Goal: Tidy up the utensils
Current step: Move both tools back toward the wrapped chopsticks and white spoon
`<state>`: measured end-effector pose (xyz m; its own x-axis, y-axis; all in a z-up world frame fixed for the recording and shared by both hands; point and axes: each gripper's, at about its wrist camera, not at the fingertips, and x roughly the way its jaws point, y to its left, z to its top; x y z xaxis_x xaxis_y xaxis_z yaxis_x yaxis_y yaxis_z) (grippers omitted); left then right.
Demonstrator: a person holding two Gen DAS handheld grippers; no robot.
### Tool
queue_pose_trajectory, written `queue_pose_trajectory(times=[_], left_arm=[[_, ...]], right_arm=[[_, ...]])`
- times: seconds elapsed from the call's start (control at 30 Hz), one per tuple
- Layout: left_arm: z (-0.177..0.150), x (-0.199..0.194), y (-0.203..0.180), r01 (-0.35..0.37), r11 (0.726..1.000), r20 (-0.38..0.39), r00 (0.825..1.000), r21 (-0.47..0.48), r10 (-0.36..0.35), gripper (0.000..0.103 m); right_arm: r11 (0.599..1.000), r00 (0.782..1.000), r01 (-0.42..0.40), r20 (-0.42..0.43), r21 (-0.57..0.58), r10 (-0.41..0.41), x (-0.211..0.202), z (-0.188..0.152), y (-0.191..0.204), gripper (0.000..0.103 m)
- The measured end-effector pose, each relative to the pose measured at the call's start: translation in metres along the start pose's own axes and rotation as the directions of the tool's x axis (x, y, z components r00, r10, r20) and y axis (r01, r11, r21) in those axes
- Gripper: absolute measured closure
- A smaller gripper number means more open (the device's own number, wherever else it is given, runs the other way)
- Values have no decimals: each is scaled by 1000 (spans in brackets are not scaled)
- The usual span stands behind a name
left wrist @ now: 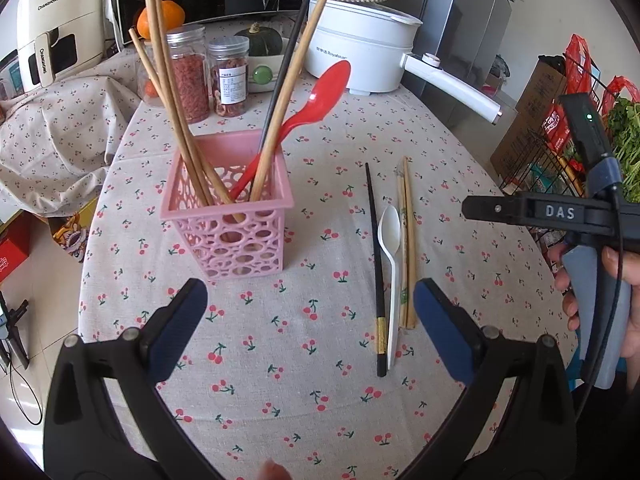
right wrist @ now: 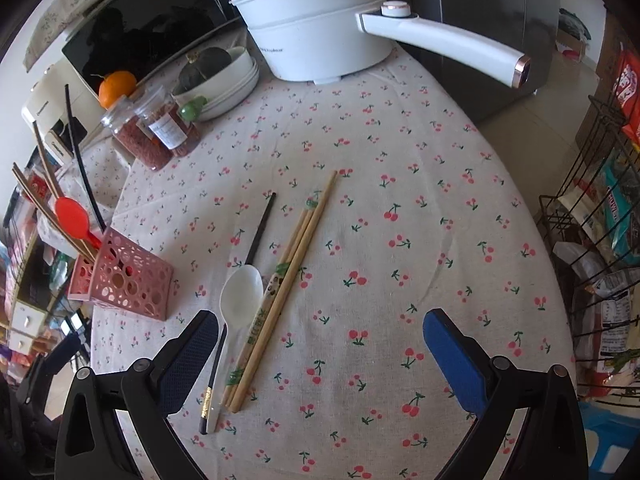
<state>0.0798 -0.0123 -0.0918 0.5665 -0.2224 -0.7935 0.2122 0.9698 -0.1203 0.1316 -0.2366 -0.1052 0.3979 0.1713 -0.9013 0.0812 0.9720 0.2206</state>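
A pink perforated basket (left wrist: pixel 230 226) (right wrist: pixel 128 280) stands on the cherry-print tablecloth and holds several wooden chopsticks, a black chopstick and a red spoon (left wrist: pixel 320 100) (right wrist: pixel 74 214). To its right lie a black chopstick (left wrist: pixel 376 264) (right wrist: pixel 258 236), a white spoon (left wrist: pixel 391 236) (right wrist: pixel 240 294) and wooden chopsticks (left wrist: pixel 407 240) (right wrist: pixel 288 280), side by side on the cloth. My left gripper (left wrist: pixel 310 312) is open over bare cloth in front of the basket. My right gripper (right wrist: pixel 318 340) is open and empty above the loose utensils, which lie by its left finger.
A white electric pot (left wrist: pixel 360 56) (right wrist: pixel 316 28) with a long handle, two jars (left wrist: pixel 208 76) (right wrist: pixel 156 132), a bowl with a squash and an orange stand at the back. A wire rack (right wrist: pixel 592 264) of packets is off the table's right edge.
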Motion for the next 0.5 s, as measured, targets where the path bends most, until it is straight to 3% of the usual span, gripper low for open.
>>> queue_pose_trajectory(times=[0.27, 0.5], left_arm=[[-1, 2, 6, 35, 999, -30, 999, -18, -36, 1], [1, 7, 10, 37, 999, -42, 998, -28, -38, 1]], right_arm=[[992, 993, 114, -29, 53, -112, 42, 23, -12, 0], [985, 987, 158, -48, 65, -156, 73, 37, -10, 0]])
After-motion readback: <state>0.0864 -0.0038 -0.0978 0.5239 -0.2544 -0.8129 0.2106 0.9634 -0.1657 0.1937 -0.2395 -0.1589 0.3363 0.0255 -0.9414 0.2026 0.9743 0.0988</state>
